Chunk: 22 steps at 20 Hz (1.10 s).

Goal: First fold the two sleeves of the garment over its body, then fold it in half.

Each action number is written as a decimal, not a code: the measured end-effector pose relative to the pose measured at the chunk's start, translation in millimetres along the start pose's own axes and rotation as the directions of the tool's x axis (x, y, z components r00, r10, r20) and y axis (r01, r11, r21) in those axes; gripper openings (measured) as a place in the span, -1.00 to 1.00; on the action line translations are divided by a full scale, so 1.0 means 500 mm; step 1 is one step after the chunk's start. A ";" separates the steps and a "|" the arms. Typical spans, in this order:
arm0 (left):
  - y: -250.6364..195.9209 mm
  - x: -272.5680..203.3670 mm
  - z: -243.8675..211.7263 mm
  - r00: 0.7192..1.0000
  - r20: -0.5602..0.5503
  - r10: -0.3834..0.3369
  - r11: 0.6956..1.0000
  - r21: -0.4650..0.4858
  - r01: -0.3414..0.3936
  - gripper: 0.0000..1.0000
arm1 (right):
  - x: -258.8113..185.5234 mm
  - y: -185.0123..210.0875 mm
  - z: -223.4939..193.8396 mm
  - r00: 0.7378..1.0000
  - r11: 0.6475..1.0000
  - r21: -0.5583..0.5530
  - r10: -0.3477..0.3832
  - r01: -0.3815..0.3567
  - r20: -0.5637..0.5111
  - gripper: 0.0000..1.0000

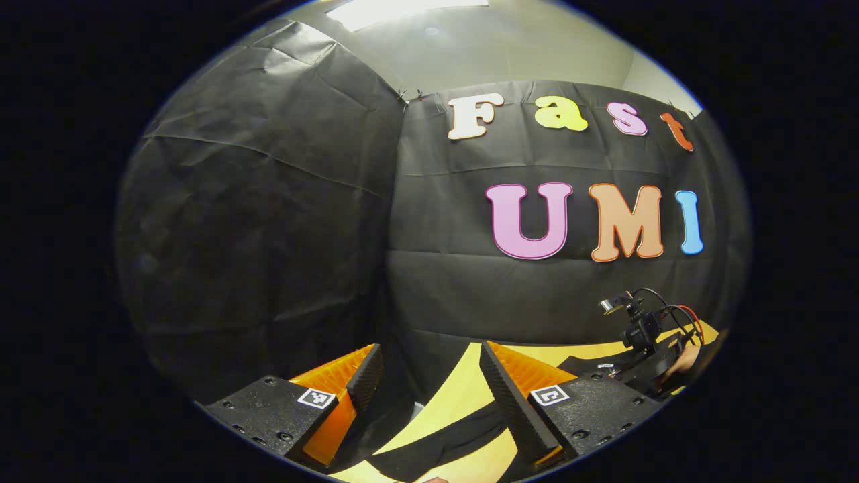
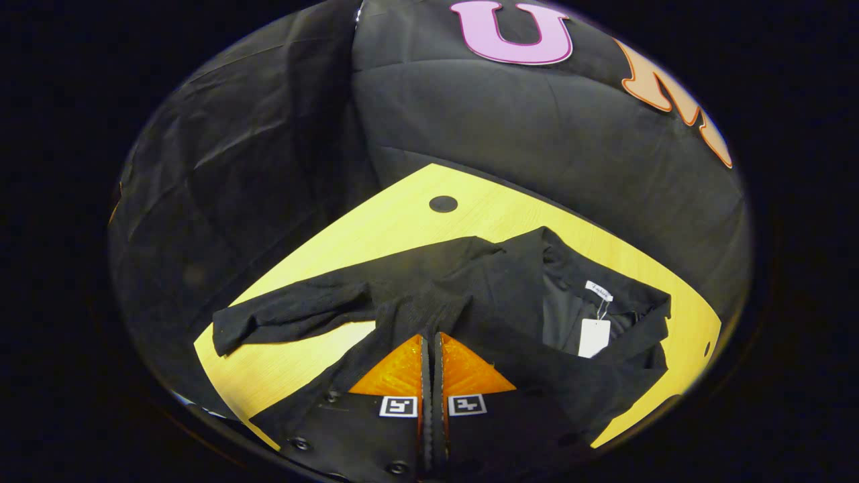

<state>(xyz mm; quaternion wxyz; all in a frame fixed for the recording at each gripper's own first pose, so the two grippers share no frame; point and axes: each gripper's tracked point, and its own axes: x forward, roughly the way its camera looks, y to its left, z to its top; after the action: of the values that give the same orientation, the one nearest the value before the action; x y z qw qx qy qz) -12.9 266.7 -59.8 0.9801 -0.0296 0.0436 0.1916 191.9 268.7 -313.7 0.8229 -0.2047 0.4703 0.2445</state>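
**Grippers over black garment on yellow table**

Right gripper [image 2: 430,339]: my fingers are pressed nearly together, tips at the dark cloth; whether they pinch a fold I cannot tell. Ahead lies the garment [image 2: 483,295], spread on the table [image 2: 402,221], one sleeve [image 2: 288,312] stretched out to the left, collar open with a white tag [image 2: 594,337] inside. Left gripper [image 1: 429,376]: fingers spread wide, nothing between them, raised above black cloth and the tabletop, facing the booth wall.
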 end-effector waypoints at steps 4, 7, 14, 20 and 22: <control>0.024 0.002 -0.014 1.000 -0.013 0.012 1.000 -0.008 -0.012 0.79 | 0.026 0.036 0.000 1.000 1.000 -0.026 0.011 -0.011 -0.012 -0.95; 0.034 0.011 -0.026 1.000 -0.022 0.018 1.000 -0.012 -0.019 0.79 | 0.013 0.057 0.043 0.995 0.999 -0.051 0.017 -0.011 0.100 0.30; 0.075 0.024 -0.092 0.997 -0.073 0.030 0.999 -0.021 -0.032 0.87 | -0.091 0.027 0.108 0.959 0.999 -0.029 -0.035 0.045 0.282 1.00; 0.091 0.019 -0.248 0.964 -0.263 -0.032 1.000 -0.007 0.031 0.87 | -0.195 -0.019 0.093 0.931 0.995 0.035 -0.098 0.092 0.352 1.00; 0.089 0.013 -0.314 0.934 -0.355 -0.052 0.999 -0.014 0.050 0.89 | -0.220 -0.028 0.085 0.921 0.994 0.062 -0.112 0.095 0.372 1.00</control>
<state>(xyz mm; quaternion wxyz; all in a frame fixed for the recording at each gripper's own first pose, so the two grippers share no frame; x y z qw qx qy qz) -35.3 298.5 -218.6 0.9607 -0.0668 0.2184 0.1577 180.6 258.3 -195.9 0.9134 -0.1613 0.2981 0.2252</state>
